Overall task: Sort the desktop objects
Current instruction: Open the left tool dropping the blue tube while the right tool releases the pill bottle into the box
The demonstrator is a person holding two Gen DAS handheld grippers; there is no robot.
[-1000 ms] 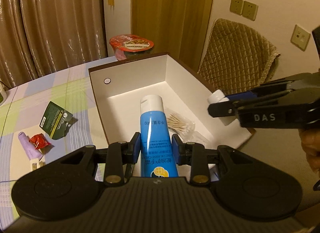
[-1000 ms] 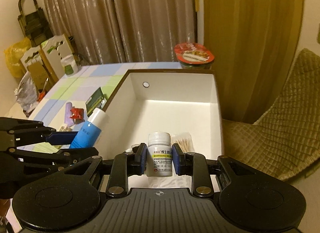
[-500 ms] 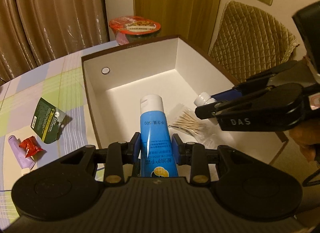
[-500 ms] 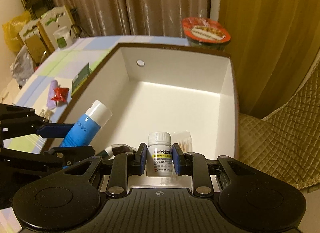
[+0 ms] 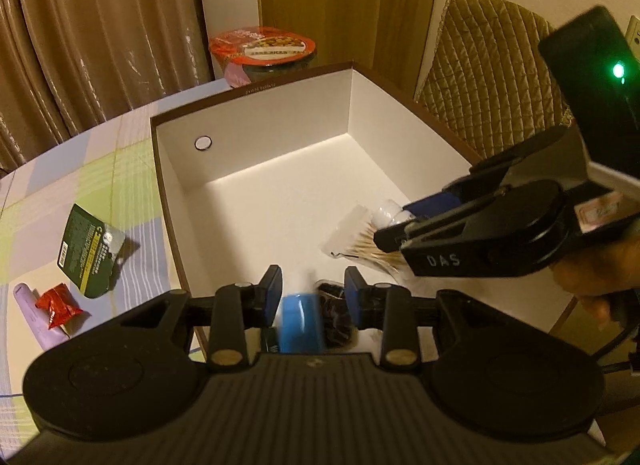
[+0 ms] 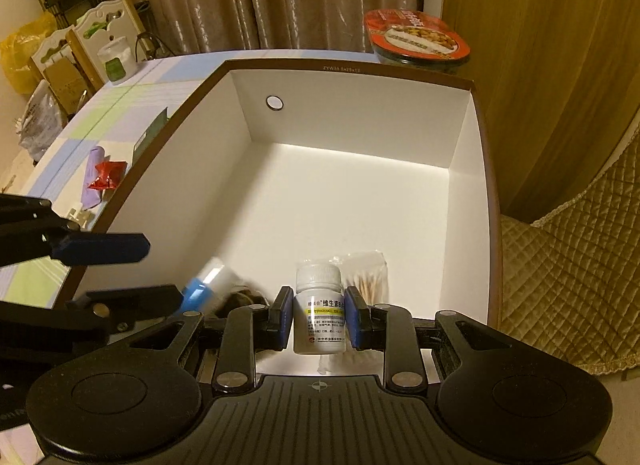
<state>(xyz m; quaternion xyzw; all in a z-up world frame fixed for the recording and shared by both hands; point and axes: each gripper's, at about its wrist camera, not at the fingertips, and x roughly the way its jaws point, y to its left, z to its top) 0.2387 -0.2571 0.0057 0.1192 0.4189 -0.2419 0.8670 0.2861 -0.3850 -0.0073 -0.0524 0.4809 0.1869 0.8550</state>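
A brown box with a white inside (image 5: 256, 121) (image 6: 360, 121) stands on the table. My left gripper (image 5: 313, 285) is open over its near left corner; the blue tube (image 5: 300, 321) (image 6: 204, 285) is blurred, dropping free between the fingers into the box. My right gripper (image 6: 318, 311) is shut on a white pill bottle (image 6: 319, 305) and holds it over the box's near right part. A bag of cotton swabs (image 6: 366, 277) (image 5: 360, 241) and a dark item (image 5: 336, 313) lie on the box floor.
On the checked tablecloth left of the box lie a green packet (image 5: 90, 249), a red wrapped sweet (image 5: 58, 305) and a purple tube (image 5: 40, 321). An instant noodle bowl (image 6: 416, 39) stands behind the box. A quilted chair (image 5: 492, 77) is to the right.
My left gripper has opened and let go of the blue tube, which falls into the box. Both grippers have come lower over the box. The right gripper still holds the pill bottle.
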